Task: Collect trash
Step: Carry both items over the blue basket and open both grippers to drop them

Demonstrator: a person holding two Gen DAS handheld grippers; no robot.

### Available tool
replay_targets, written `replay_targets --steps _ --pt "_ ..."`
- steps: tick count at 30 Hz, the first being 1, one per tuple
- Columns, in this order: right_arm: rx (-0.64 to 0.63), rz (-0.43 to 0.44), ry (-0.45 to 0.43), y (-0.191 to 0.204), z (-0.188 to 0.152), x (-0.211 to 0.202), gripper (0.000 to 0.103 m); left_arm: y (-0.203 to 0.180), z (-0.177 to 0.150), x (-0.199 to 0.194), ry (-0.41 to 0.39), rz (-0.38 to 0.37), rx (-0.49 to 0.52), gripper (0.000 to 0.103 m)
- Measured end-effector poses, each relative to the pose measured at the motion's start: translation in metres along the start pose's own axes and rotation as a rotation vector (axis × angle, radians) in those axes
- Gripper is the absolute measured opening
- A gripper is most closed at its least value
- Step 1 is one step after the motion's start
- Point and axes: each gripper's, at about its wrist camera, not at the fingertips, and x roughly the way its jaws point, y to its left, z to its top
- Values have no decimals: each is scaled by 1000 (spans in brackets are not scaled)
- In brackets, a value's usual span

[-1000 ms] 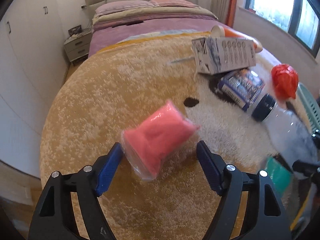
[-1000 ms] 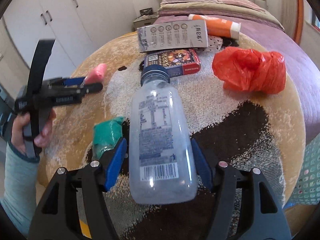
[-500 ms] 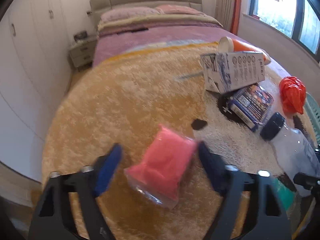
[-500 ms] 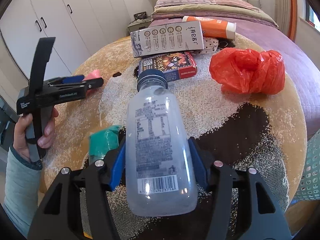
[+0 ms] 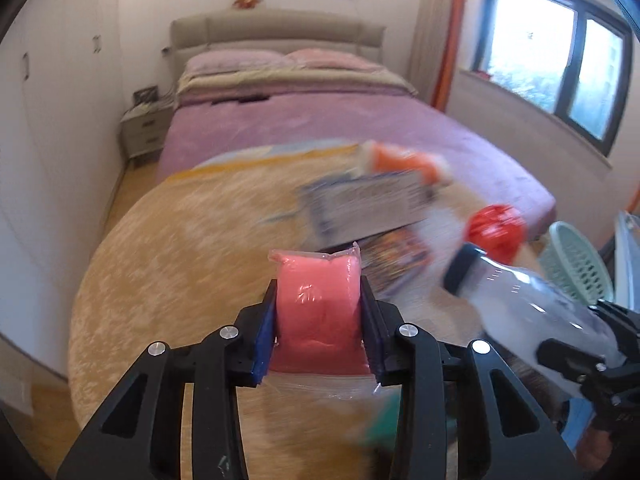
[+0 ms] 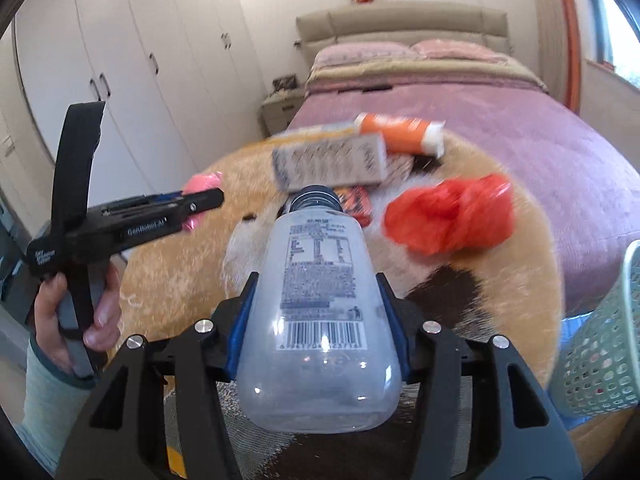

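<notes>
My left gripper (image 5: 319, 312) is shut on a pink packet in clear wrap (image 5: 318, 300) and holds it above the round plush rug (image 5: 168, 264). It also shows in the right wrist view (image 6: 200, 200), with the pink packet (image 6: 202, 181) in it. My right gripper (image 6: 316, 312) is shut on a clear plastic bottle with a dark cap (image 6: 318, 292), lifted off the rug; the bottle also shows in the left wrist view (image 5: 528, 300). A red plastic bag (image 6: 448, 216), a grey carton (image 6: 328, 164), an orange tube (image 6: 400, 134) and a dark printed box (image 6: 354, 204) lie on the rug.
A pale green mesh basket (image 6: 600, 344) stands at the right edge of the rug, also in the left wrist view (image 5: 580, 264). A bed with purple cover (image 5: 320, 128) lies behind. White wardrobes (image 6: 140, 60) are on the left. A green packet (image 5: 384, 420) lies low on the rug.
My left gripper has closed on the pink packet and lifted it. My right gripper has raised the bottle off the rug. Both views have tilted up toward the bed.
</notes>
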Motion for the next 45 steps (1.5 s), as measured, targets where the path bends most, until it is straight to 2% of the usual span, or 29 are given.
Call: replay_targets --steps 5,12,17,21,25,29,34,36,38,39,45 --pt "44 -90 -107 -32 10 -39 52 -54 24 -1 -44 -108 40 35" --pt "196 -229 -196 -115 8 -84 52 -161 50 23 -39 -254 146 35" --pt "297 -367 -229 -178 -6 -110 52 -251 54 52 -6 -351 239 35" --pt "374 -485 -231 -224 -19 -122 52 -309 50 80 46 -453 253 35" --pt "507 -593 -205 -278 -37 -128 52 -358 41 117 121 -529 267 35" --pt "647 -660 -164 -327 -62 -125 52 -388 18 151 200 -596 274 35" --pt "743 -695 -109 -366 -84 -116 52 -416 2 189 274 -590 267 36" --pt "754 -699 -94 -376 -85 -114 53 -425 -1 198 290 -582 267 55" --pt "765 -716 -91 -383 -86 -115 59 -425 1 199 279 -580 254 70" --pt "763 -715 -95 -385 -84 -116 60 -423 2 196 262 -586 246 73" --pt "745 -710 -128 -381 -85 -128 60 -415 9 163 186 -608 258 73"
